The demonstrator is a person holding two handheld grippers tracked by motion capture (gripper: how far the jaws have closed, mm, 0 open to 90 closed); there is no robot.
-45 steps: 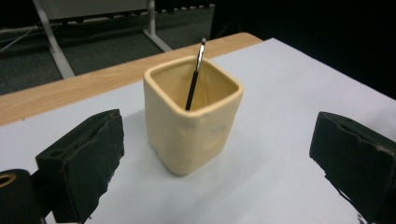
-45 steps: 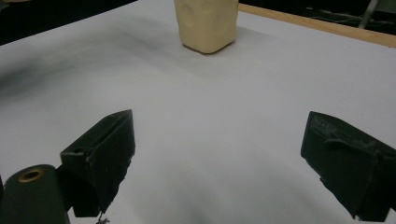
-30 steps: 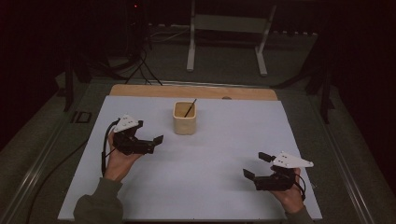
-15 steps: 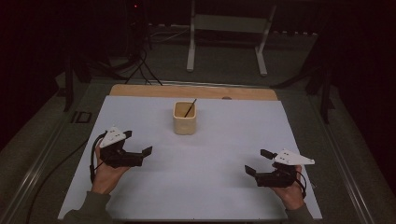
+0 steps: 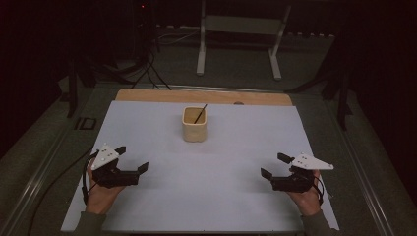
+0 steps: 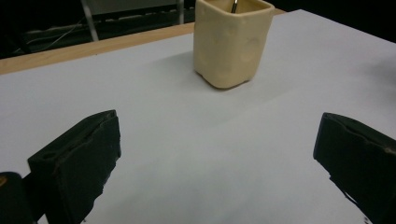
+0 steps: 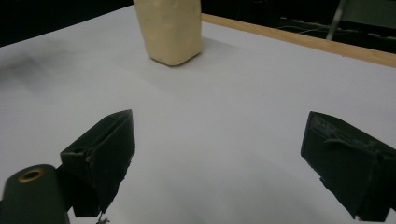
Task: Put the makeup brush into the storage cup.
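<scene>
The white surface (image 5: 236, 147) spreads wide, with a cream cup (image 5: 194, 124) upright near its far middle and a thin stick (image 5: 199, 114) leaning inside. The left tool (image 5: 132, 164) and right tool (image 5: 269, 166) rest low at the near corners, both spread wide and empty. The cup lies ahead and inward of each; the left looks slightly nearer.

— Where's the cup (image 5: 194, 125)?
— Mid-table, toward the far edge of the sheet (image 5: 246, 147), a stick (image 5: 199, 113) standing in it.
— And the grippers?
— Left gripper (image 5: 133, 158) near-left, right gripper (image 5: 272, 165) near-right, well apart, cup between and beyond them.
</scene>
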